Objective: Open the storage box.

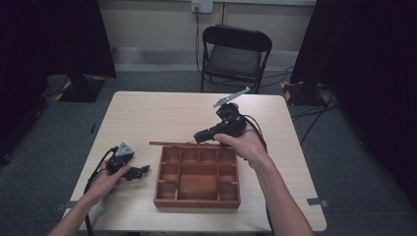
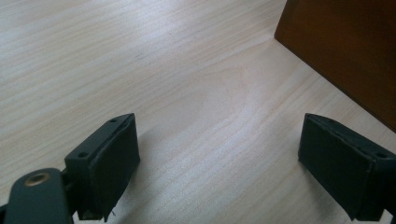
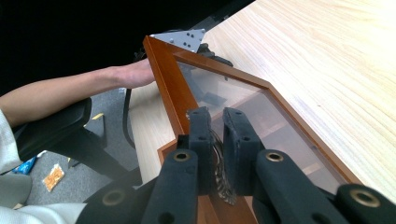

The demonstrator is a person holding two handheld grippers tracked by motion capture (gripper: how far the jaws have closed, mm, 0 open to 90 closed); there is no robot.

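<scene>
In the high view the right gripper [image 1: 202, 135] holds the glazed wooden-framed lid [image 1: 184, 144] raised at the far edge of the compartmented brown wooden box [image 1: 196, 201], the left gripper view shows the left gripper [image 2: 219, 158] spread wide just left of that box, and the right gripper view shows jaws clamped on the lid's metal clasp [image 3: 219, 177].

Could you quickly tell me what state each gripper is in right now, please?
Left gripper: open, empty, beside the brown wooden compartment box.
Right gripper: closed on the box's glass-paned wooden lid, holding it raised.
</scene>
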